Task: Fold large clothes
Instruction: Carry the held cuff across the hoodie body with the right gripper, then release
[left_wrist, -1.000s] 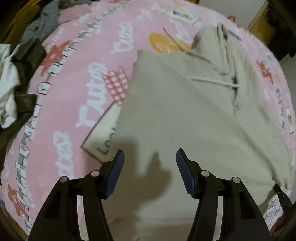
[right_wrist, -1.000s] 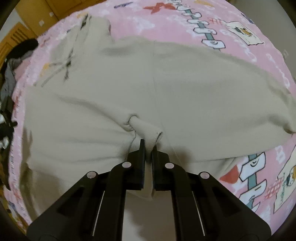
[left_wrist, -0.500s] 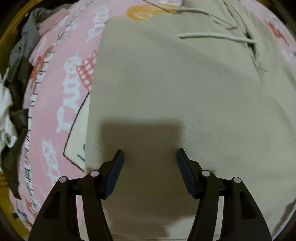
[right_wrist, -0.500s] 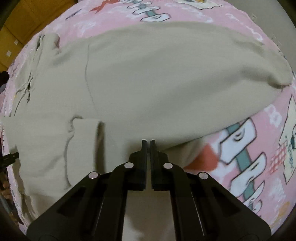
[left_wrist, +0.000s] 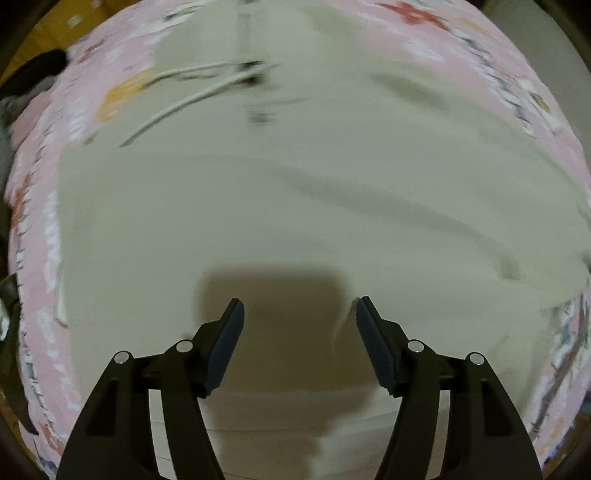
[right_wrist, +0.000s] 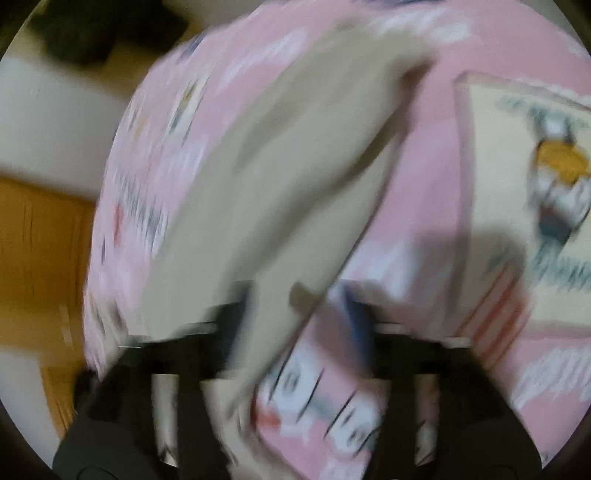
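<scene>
Left gripper (left_wrist: 299, 317): the jaws stand wide apart with nothing between them, and have just been opening a little further. The blue pads (left_wrist: 227, 343) face each other above the fabric without touching it. The gripper points straight down, and its rectangular shadow (left_wrist: 273, 295) falls on the cloth directly ahead of the fingertips.

Beige hoodie (left_wrist: 295, 192): the garment lies spread flat on the bed and fills most of the left wrist view. Shallow creases run diagonally across its right half. The white drawstrings (left_wrist: 192, 88) lie at the far end, blurred by motion. The pink printed bedsheet (left_wrist: 48, 229) shows along the left, top and right margins. A dark heap of other clothing (left_wrist: 22, 96) sits at the upper left edge, off the sheet.

Right gripper (right_wrist: 291, 325): the frame is heavily motion-blurred. The jaws have just been opening and now stand wide. A strip of the beige hoodie (right_wrist: 280, 177), probably a sleeve, runs from the upper right down between the fingers; whether the pads still touch it cannot be told. Beneath lies the bedsheet (right_wrist: 428, 155) with a cartoon panel (right_wrist: 524, 177) at the right. A wooden floor (right_wrist: 40, 251) shows at the left.
</scene>
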